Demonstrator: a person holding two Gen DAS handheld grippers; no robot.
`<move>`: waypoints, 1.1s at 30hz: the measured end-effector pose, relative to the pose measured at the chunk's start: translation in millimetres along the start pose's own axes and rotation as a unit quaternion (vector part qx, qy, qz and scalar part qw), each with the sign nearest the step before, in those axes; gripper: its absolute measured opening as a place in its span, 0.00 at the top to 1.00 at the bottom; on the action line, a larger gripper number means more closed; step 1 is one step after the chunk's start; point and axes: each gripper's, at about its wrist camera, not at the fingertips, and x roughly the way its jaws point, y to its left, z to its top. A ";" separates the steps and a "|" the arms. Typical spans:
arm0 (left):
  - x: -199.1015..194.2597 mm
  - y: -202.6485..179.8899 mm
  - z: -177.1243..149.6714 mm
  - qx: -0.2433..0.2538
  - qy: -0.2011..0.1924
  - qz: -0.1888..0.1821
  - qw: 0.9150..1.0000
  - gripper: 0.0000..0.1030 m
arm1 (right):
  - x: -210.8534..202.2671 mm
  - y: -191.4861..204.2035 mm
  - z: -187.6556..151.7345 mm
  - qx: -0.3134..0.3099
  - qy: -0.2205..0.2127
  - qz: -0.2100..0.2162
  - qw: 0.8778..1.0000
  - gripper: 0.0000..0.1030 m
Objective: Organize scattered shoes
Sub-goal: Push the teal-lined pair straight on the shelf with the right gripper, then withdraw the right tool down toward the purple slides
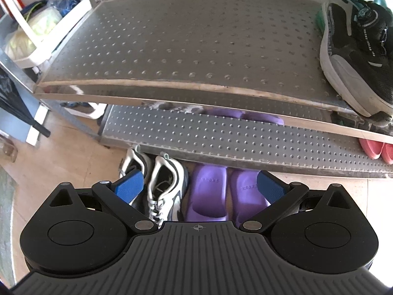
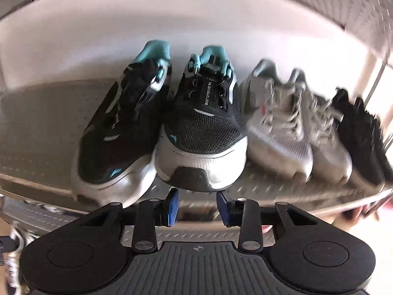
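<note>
Shoes: black-teal pair (image 2: 196,123) toes out on shelf (image 1: 172,49); right gripper (image 2: 197,205) jaws released near toe; left gripper (image 1: 199,186) jaws wide over floor sneakers (image 1: 157,186). Square toes to shelf edge.

Dimpled steel rack (image 1: 186,41), 2 shelves visible; beige floor (image 1: 71,147); white wall (image 2: 98,36); daylight.

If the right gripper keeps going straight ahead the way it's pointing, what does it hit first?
Most likely the toe of the black and teal sneaker, which overhangs the shelf edge just beyond the open right gripper; depth is uncertain.
</note>
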 end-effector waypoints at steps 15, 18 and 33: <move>-6.1 2.5 -6.5 -0.009 -0.006 0.006 1.000 0.02 | -13.4 -17.1 -2.6 0.184 0.065 0.261 0.946 0.65; -6.6 11.9 -6.9 -0.016 -0.003 0.005 1.000 0.02 | -15.6 -27.3 -0.9 0.215 0.030 0.201 0.955 0.56; -6.5 70.4 -0.6 -0.067 -0.001 0.005 0.998 0.02 | 6.9 84.2 -82.8 -0.024 0.298 0.246 0.922 0.37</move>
